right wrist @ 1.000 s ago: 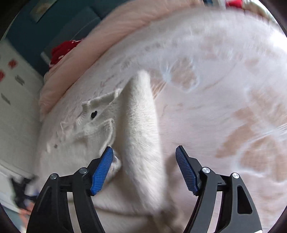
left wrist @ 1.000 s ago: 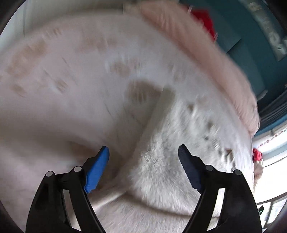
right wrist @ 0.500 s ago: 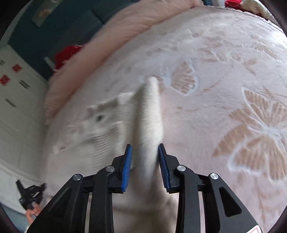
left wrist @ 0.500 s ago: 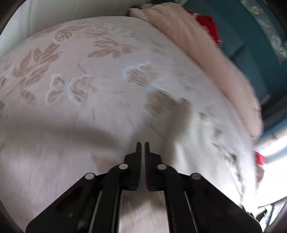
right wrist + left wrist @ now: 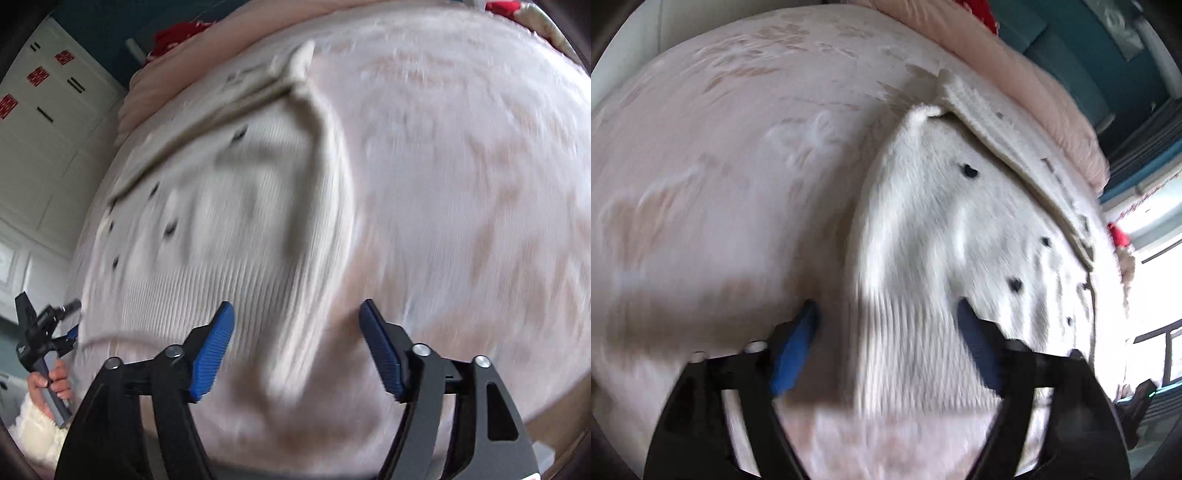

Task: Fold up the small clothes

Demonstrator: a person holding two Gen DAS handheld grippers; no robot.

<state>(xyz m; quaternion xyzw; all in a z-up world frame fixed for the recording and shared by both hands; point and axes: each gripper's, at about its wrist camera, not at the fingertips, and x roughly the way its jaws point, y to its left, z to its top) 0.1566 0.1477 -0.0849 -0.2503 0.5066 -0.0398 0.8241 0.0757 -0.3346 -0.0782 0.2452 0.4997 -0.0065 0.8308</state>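
A small white knit cardigan (image 5: 945,236) with dark buttons lies flat on the pink butterfly bedspread (image 5: 720,166). A sleeve is folded across its body. My left gripper (image 5: 886,343) is open, its blue pads on either side of the ribbed hem. In the right wrist view the cardigan (image 5: 221,221) fills the left and middle. My right gripper (image 5: 297,347) is open over the garment's lower right edge, holding nothing. The left gripper (image 5: 68,326) also shows at the far left of that view, in a hand.
A pink quilt (image 5: 1045,85) is rolled along the far side of the bed, with a red item (image 5: 982,14) behind it. White cabinets (image 5: 44,122) stand at left in the right wrist view. A dark blue wall (image 5: 1108,62) lies beyond.
Both grippers were shut on cloth half a second ago and are open now. The sleeve has been let go and lies folded over the cardigan's body. Both grippers have drawn back toward the hem.
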